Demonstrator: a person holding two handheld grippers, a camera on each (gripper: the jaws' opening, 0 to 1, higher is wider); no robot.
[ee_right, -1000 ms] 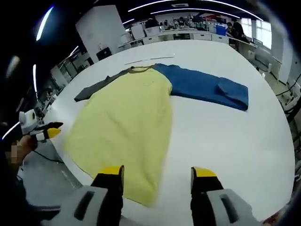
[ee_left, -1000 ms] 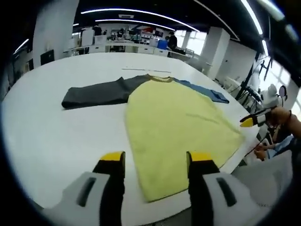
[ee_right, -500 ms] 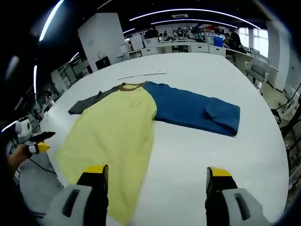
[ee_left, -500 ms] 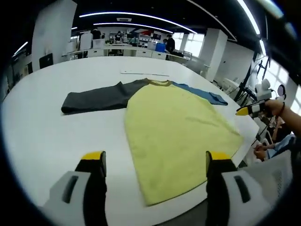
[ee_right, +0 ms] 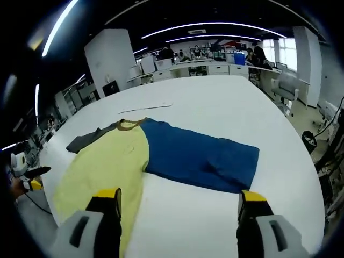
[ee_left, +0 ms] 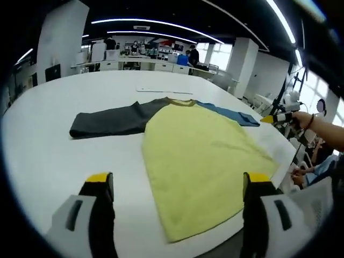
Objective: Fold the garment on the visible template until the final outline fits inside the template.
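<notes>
The garment is lying flat, reaching the tabletop's near edge. Both the left hand-held gripper and right hand-held gripper are gaping wide, holding nothing. Risk: dragging the hem off the edge.

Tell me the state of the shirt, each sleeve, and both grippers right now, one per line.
shirt: spread flat on the white table, unfolded
grey sleeve: laid out straight to the side, flat
blue sleeve: stretched out flat, its cuff end doubled over
left gripper: open, holding nothing, above the hem
right gripper: open, holding nothing, apart from the cloth
</notes>
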